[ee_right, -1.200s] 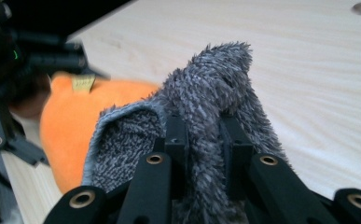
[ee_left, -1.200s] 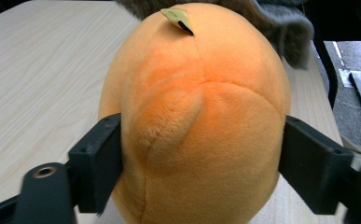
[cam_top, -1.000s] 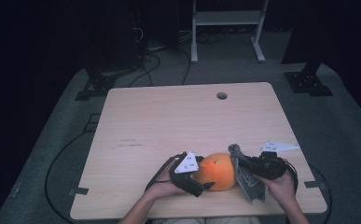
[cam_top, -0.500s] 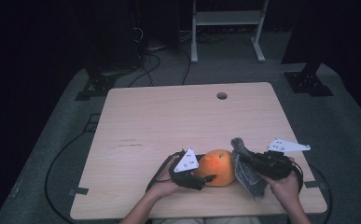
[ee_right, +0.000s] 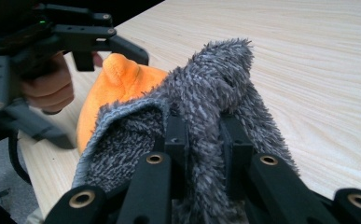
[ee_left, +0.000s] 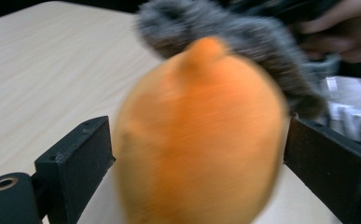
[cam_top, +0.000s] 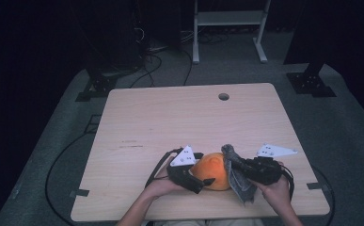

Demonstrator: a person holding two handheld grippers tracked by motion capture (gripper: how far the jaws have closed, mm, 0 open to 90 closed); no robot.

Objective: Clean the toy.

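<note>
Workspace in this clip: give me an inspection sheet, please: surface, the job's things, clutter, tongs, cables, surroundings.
Surface: light wooden table, round hole near far edge.
Job's things: soft orange plush ball at the near edge; fuzzy grey cloth draped against it.
Clutter: nothing seen.
Tongs: left tongs have just been opening, jaws either side of the ball, gaps showing; right tongs clamped on the cloth.
Cables: black cable loops off the table's left side to the floor.
Surroundings: grey floor mat, white metal frame, dark background.
</note>
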